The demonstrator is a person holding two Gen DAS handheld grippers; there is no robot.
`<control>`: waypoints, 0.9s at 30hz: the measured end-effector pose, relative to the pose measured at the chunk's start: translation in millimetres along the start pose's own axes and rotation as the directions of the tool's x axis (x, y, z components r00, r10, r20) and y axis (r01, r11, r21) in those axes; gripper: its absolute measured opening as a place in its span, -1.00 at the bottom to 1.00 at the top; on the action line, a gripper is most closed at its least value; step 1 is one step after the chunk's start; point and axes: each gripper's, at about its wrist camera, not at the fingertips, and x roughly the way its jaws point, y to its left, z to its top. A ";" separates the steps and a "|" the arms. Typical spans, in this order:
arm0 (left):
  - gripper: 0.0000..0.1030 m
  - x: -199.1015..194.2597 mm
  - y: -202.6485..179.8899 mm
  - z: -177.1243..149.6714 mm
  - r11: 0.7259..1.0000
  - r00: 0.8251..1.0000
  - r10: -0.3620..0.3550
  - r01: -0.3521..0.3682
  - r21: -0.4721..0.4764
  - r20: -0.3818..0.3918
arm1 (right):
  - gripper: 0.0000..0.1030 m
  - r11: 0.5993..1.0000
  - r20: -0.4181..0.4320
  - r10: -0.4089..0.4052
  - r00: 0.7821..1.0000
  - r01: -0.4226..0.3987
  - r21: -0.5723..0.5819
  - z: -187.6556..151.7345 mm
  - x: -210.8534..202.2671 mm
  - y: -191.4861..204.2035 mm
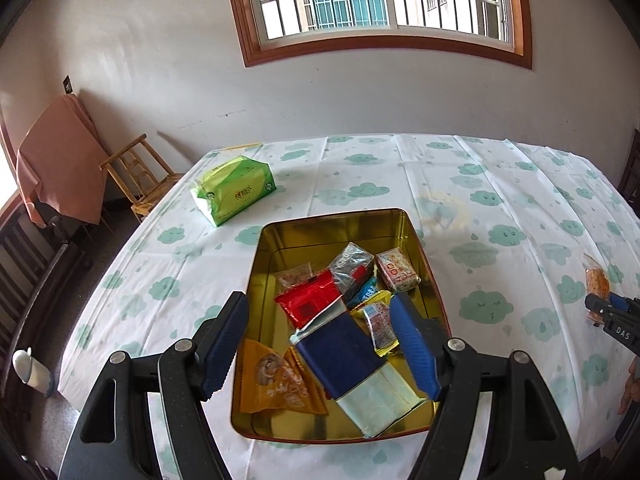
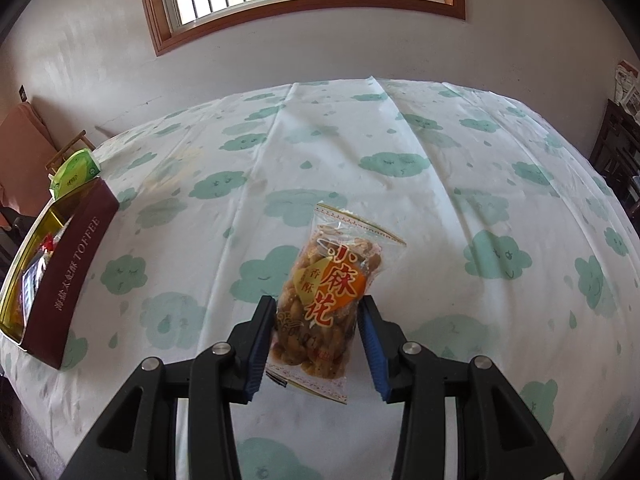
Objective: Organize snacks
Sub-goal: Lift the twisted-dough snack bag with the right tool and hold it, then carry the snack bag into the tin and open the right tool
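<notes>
While most snacks already sit in the gold rectangular tin [image 1: 412,228] at the desk's [image 2: 400,128] near-left edge, one clear packet of fried dough twists [image 2: 326,292] lies mid-desk, right gripper [image 2: 318,350] jaws spread around it, not pinching. Left gripper [image 1: 320,344] hovers over the tin, jaws spread, empty. Likely the last item.

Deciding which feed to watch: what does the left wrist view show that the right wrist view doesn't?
Only the left wrist view looks down into the tin, showing its contents: a red packet, a navy packet, an orange packet. The left gripper hangs open above them.

Only the right wrist view shows the right gripper open around the twisted-snack bag lying on the tablecloth, and the tin's maroon TOFFEE side.

Both show the green tissue pack, the tin, the tablecloth, and the window.
</notes>
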 end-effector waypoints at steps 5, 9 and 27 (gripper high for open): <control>0.39 -7.7 8.1 -2.6 1.000 1.000 0.005 -0.005 -0.010 0.017 | -0.17 0.999 0.021 0.040 0.999 -0.039 -0.025 6.6 -15.4 21.3; 0.41 -9.9 14.2 -4.9 1.000 1.000 0.009 -0.008 -0.019 0.021 | -0.17 0.995 0.038 0.082 0.996 -0.080 -0.059 12.6 -28.3 45.3; 0.59 -8.7 41.7 -17.0 0.998 0.999 0.042 -0.040 -0.055 0.028 | -0.17 0.932 0.035 0.290 0.956 -0.274 -0.237 41.4 -61.0 172.9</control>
